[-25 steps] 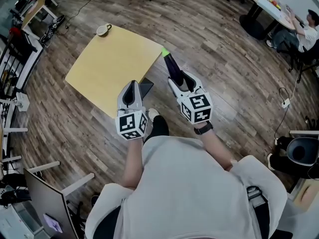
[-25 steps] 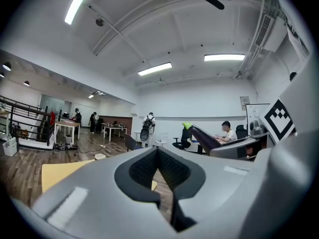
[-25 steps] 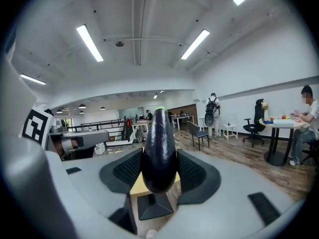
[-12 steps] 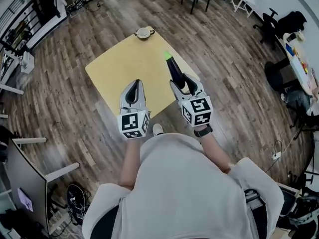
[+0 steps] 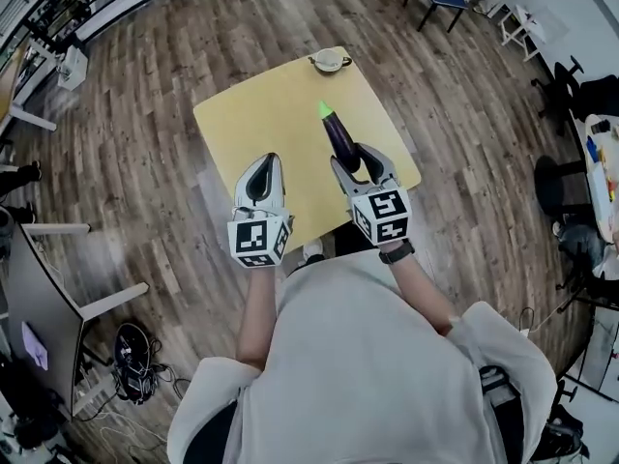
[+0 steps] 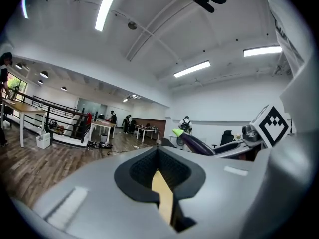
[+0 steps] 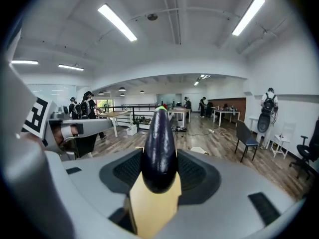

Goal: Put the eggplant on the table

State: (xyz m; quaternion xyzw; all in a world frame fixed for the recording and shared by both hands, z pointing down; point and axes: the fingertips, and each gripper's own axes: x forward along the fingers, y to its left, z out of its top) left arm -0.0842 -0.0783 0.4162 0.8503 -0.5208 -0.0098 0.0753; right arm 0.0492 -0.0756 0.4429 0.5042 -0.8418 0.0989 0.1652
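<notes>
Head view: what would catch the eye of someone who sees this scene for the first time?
The dark purple eggplant with its bright green tip, clamped in the right tongs and pointing out over the yellow table. Beside it the left tongs are shut and empty, and a small bowl sits at the table's far edge.

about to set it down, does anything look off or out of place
Nothing stands out. The eggplant sits straight in the right tongs over the table; a small dish rests at its far edge.
</notes>
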